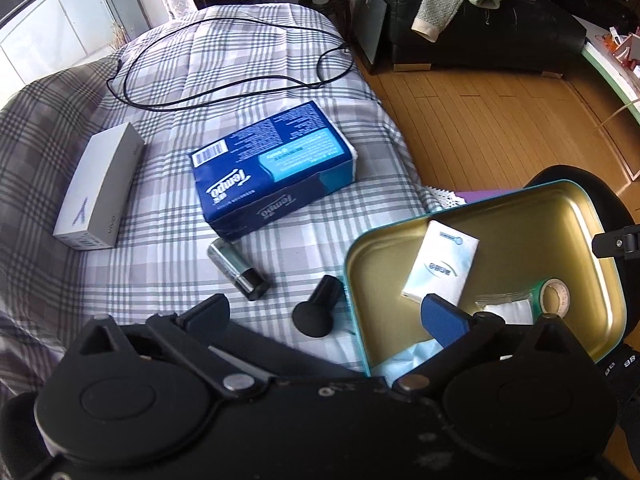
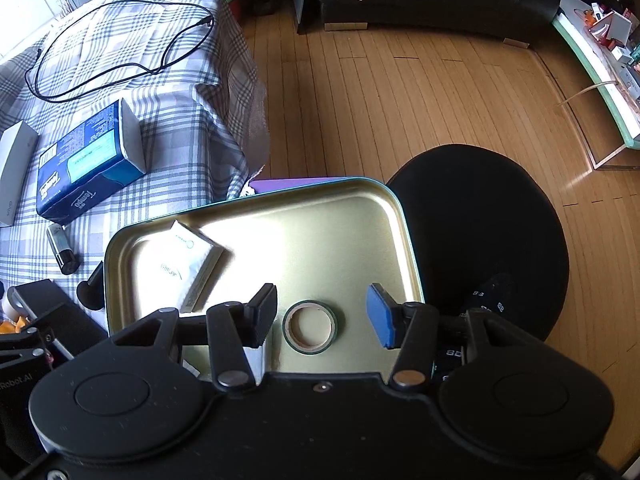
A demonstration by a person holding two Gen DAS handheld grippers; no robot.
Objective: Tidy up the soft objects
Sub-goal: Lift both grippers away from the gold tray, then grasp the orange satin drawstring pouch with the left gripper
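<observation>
A gold metal tin (image 1: 560,216) (image 2: 340,208) with a teal rim sits at the edge of the plaid cloth. Inside it lie a small white tissue pack (image 1: 440,266) (image 2: 192,264), a roll of tape (image 1: 554,298) (image 2: 310,327) and a light blue soft item (image 1: 404,360) near the front rim. A blue Tempo tissue pack (image 1: 272,168) (image 2: 88,164) lies on the cloth. My left gripper (image 1: 324,316) is open over the cloth and the tin's left rim. My right gripper (image 2: 322,316) is open above the tape roll, a finger on each side.
On the plaid cloth (image 1: 200,60) lie a white phone box (image 1: 100,188), a silver and black cylinder (image 1: 238,270), a black knob (image 1: 318,306) and a black cable (image 1: 224,64). A round black stool (image 2: 500,216) stands on the wooden floor beside the tin.
</observation>
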